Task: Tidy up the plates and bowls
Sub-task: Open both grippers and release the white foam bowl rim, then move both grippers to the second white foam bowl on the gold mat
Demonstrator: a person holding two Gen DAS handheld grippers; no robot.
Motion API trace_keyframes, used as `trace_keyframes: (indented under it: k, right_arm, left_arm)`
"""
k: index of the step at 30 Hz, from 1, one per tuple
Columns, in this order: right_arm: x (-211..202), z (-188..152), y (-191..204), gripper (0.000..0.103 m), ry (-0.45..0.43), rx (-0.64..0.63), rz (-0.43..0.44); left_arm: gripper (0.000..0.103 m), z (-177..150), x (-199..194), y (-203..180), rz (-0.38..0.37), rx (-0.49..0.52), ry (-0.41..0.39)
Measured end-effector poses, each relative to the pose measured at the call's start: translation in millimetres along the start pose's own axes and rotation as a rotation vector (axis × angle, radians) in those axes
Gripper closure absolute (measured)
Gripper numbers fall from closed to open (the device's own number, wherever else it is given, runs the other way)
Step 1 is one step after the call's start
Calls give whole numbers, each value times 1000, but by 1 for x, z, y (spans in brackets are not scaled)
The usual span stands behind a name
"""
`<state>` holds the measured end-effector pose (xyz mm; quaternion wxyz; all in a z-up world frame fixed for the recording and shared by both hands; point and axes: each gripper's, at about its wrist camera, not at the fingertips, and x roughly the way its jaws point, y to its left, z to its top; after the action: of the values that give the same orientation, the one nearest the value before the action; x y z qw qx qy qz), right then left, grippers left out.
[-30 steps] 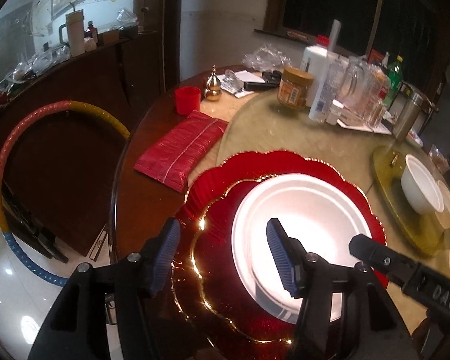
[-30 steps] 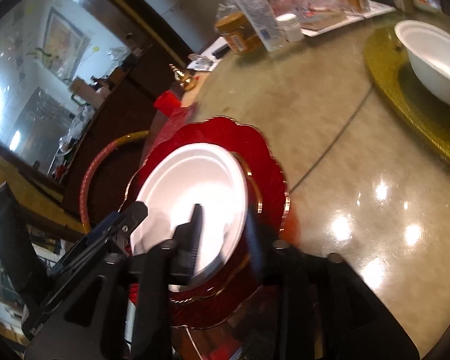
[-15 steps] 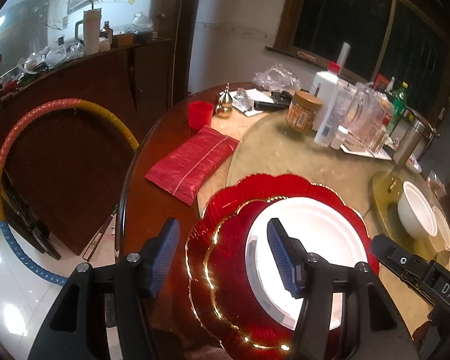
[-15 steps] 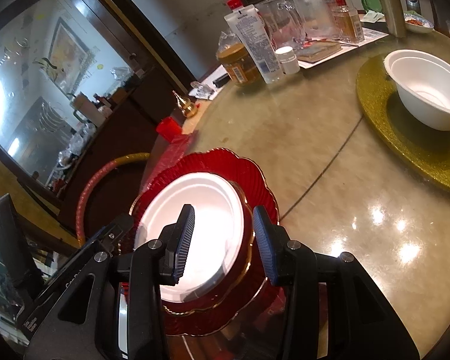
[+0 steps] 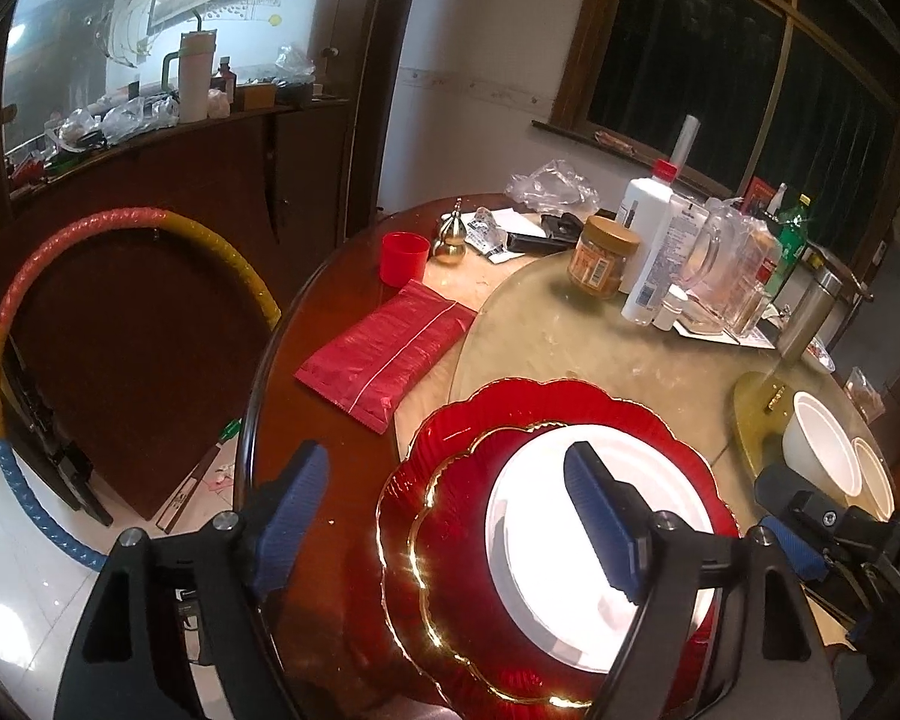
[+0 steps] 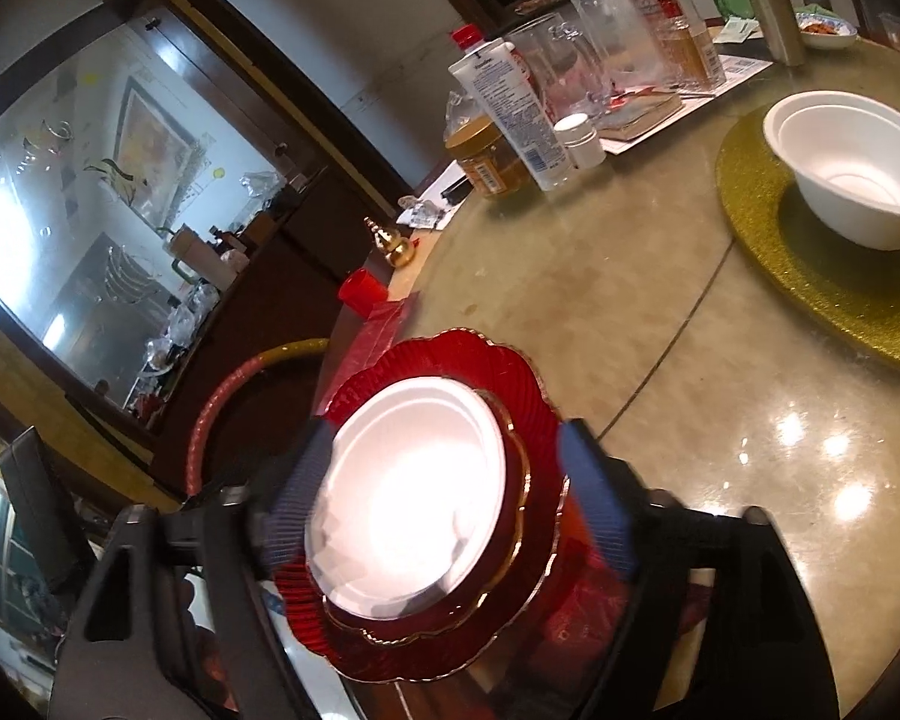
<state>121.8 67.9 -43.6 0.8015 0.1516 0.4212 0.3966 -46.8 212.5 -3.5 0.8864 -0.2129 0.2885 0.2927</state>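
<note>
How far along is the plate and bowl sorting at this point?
Done: a white plate sits on a small red plate, stacked on a large red plate. In hand: nothing; the left gripper and right gripper are open. Left: the white bowl on the gold mat.

Each hand-held gripper [image 5: 444,516] — black frame, silver screws — carries ribbed blue finger pads [image 5: 600,525]

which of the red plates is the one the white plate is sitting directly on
The smaller red plate with the gold scalloped rim carries the white plate. The larger red plate lies underneath both, its ribbed edge showing beyond the smaller one.
</note>
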Motion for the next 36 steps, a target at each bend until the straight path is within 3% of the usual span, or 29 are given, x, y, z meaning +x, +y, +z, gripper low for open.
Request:
trace_keyframes:
  k: [13,21,31,36]
  right_arm:
    - [-4,2,0,17,-35,-12,-6]
    - [-29,13,-10,17,-52,42,25]
    - [-113,43,-115,17,-187,309,-93]
    - [-136,45,-169,17,-209,437,-116]
  left_arm:
    - [21,1,-15,-4,-30,13,-11]
    - [20,11,-26,-55,-134,100,-14]
    - [20,11,-7,-163,-305,219,103]
    - [20,-3,12,-209,-328,267,168]
